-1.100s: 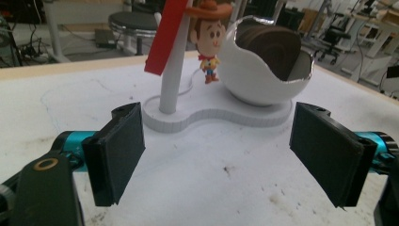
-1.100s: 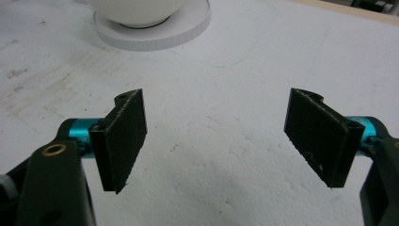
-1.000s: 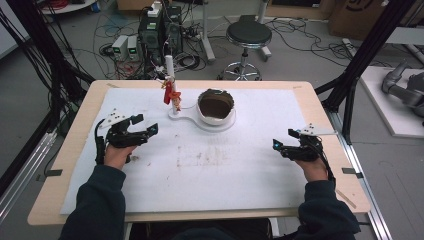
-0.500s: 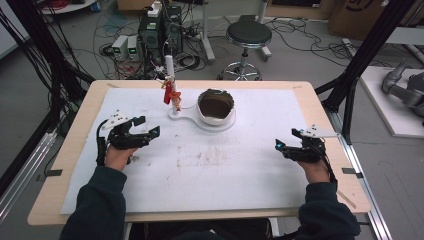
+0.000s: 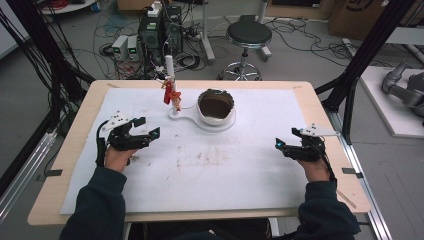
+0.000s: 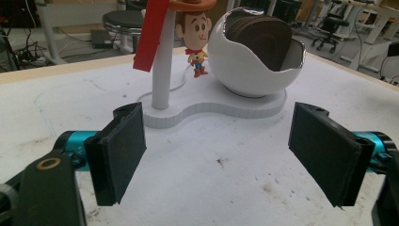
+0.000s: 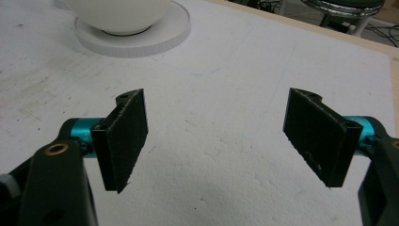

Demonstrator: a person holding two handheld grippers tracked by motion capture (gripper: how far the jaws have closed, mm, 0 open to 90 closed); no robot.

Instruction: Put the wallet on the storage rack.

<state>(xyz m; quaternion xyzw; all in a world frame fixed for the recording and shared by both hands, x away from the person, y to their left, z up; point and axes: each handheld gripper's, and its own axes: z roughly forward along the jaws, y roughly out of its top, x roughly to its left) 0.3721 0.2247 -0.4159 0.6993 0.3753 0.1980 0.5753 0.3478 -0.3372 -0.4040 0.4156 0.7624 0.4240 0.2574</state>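
Tabletop point(image 5: 310, 215): wood rim, white stained sheet.

Stand point(image 5: 192, 116): flat white base at far centre, carrying an egg-shaped bowl point(image 6: 256, 54), a post point(image 5: 171, 85) and a cowboy figure point(image 6: 197, 35). Likely rigid, light, brittle at the bowl's jagged rim; best gripped by the base edge.

Left gripper point(image 5: 142, 134): jaws spread, empty.

Right gripper point(image 5: 286, 146): jaws spread, empty.

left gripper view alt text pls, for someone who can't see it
The left gripper is open above a white table, facing a cracked white egg-shaped bowl and a post with a cowboy figurine on one white base.
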